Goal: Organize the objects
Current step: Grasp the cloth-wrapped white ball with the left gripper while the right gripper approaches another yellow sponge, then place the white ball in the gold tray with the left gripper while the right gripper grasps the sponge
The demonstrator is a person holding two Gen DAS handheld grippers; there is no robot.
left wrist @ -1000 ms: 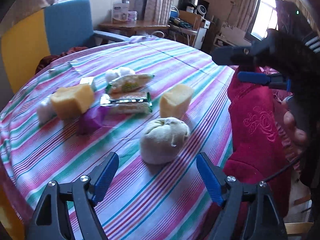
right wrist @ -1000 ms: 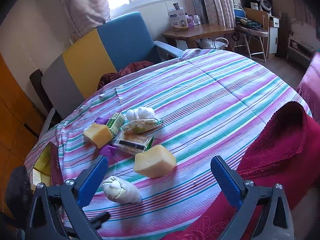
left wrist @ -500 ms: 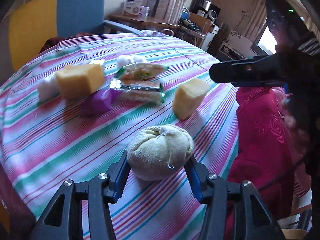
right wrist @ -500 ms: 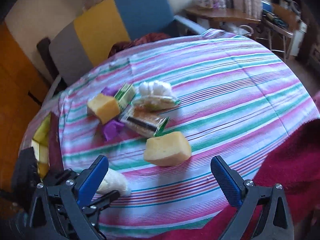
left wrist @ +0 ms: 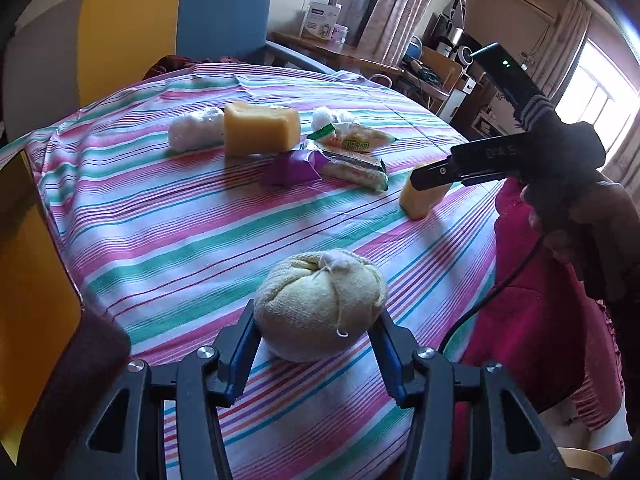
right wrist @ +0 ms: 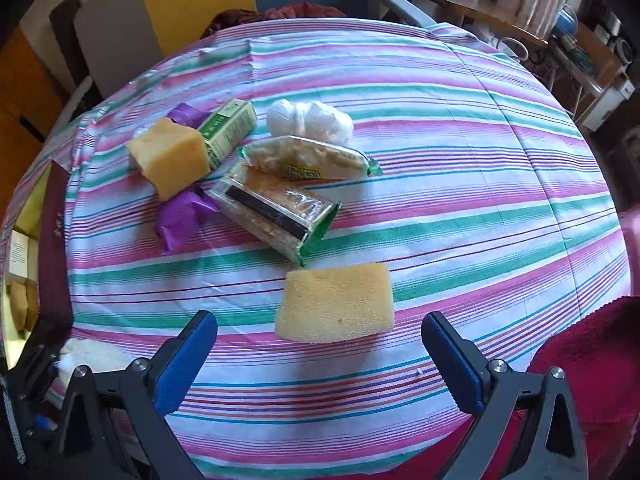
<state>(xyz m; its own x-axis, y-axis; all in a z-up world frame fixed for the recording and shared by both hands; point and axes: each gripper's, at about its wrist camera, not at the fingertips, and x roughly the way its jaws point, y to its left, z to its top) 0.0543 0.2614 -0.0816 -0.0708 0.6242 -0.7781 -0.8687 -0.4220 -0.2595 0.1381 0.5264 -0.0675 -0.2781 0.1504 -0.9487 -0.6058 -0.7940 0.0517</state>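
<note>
A cream cloth ball (left wrist: 320,304), tied at the top, sits on the striped tablecloth (left wrist: 180,240) near its front edge. My left gripper (left wrist: 316,320) is shut on it, a blue pad pressing each side. In the right wrist view the ball (right wrist: 88,354) shows only at the lower left. A flat yellow sponge (right wrist: 336,302) lies just beyond my right gripper (right wrist: 319,322), which stands wide open and points steeply down, with nothing between its fingers. From the left wrist view the right gripper (left wrist: 480,160) hangs over that sponge (left wrist: 420,200).
Farther back lie a thick yellow sponge block (right wrist: 172,160), a green box (right wrist: 228,130), a purple wrapper (right wrist: 180,220), two snack packs (right wrist: 276,208), and a white plastic bundle (right wrist: 310,122). A yellow bin (left wrist: 32,260) stands at the left edge. Red cloth (right wrist: 592,352) covers the right edge.
My left gripper closed onto the cloth ball from wide open and then shifted sideways with it. My right gripper tipped downward and came closer over the flat sponge.
</note>
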